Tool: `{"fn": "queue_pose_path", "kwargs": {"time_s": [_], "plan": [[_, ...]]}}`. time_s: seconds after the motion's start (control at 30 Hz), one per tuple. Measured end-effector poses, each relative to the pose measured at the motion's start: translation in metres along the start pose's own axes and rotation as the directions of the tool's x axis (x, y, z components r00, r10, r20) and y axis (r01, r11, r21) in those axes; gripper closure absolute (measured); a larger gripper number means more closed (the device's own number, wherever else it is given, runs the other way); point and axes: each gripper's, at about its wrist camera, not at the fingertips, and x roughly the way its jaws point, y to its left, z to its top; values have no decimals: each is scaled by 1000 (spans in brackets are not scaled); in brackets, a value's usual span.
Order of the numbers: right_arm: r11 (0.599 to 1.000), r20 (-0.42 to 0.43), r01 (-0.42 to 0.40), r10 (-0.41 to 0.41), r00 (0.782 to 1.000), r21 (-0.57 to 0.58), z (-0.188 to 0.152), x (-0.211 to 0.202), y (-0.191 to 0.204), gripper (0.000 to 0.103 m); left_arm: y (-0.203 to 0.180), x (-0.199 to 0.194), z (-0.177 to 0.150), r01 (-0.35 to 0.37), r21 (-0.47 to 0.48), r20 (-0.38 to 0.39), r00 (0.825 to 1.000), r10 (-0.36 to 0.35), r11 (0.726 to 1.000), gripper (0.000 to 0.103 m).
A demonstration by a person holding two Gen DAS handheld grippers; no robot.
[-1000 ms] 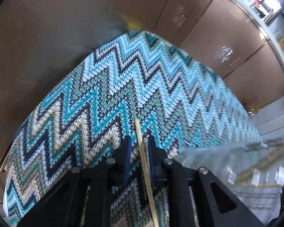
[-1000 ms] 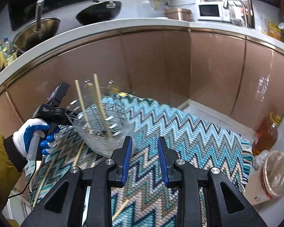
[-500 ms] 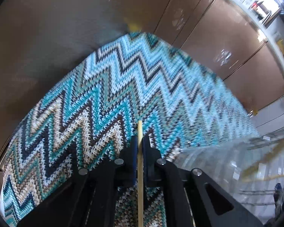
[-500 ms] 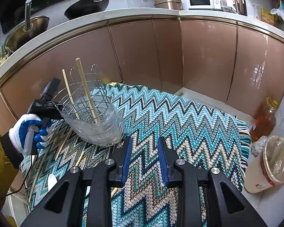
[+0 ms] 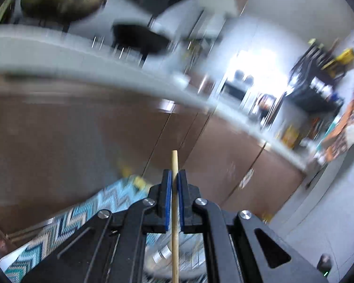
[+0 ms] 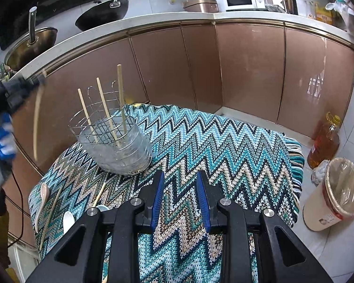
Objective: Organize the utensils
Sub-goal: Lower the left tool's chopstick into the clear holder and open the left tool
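The left gripper (image 5: 174,188) was clamped on a single wooden chopstick (image 5: 174,212), whose tip stuck out just past the blue pads while its shaft ran back between the black arms. Beyond it lay only blurred brown cabinet doors (image 5: 82,136) and a pale countertop; below, a strip of the zigzag cloth (image 5: 59,226). From the right wrist view the same held chopstick (image 6: 36,127) hung beside a blue-and-white gloved hand (image 6: 0,136), up and left of the holder.

The right gripper (image 6: 180,198) stood with its jaws parted and nothing between them, over the zigzag cloth (image 6: 224,146). Just ahead and to its left stood a wire utensil holder (image 6: 113,141) in a clear tub, with three chopsticks (image 6: 106,113) leaning in it. Left of the gripper, on the cloth, lay two pale spoons (image 6: 43,193), a loose chopstick (image 6: 50,214) and another stick (image 6: 99,194). Far right stood an oil bottle (image 6: 324,141) and a bin (image 6: 335,195).
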Motion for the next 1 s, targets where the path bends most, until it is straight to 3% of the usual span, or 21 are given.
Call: {"fn": "queue_pose_path", "kwargs": {"time_s": [0.13,0.2,0.37,0.53,0.63,0.73,1.0], "plan": [[1000,0,2,-2,1000,0,-2,0,0,75,-29,-8,8,-21,26,161,987,16,999,98],[1000,-3,4,-4,1000,0,-2,2,-1,75,-41,-1,2,-65,27,234,971,57,998,98],[1000,-16,14,-14,1000,3,-5,10,-6,75,-48,40,-25,-152,31,284,949,137,988,98],[999,-29,10,-9,1000,33,-8,17,-12,74,-44,78,-75,-215,73,237,952,192,974,97],[999,-35,4,-2,999,36,-11,18,-10,74,-53,81,-97,-231,134,208,957,200,964,94],[1000,-39,-4,5,999,30,-13,17,-5,74,-60,78,-106,-223,164,185,964,192,961,80],[1000,-42,-26,27,999,7,-18,3,13,74,-67,33,-105,-219,221,145,971,190,950,73]]}}
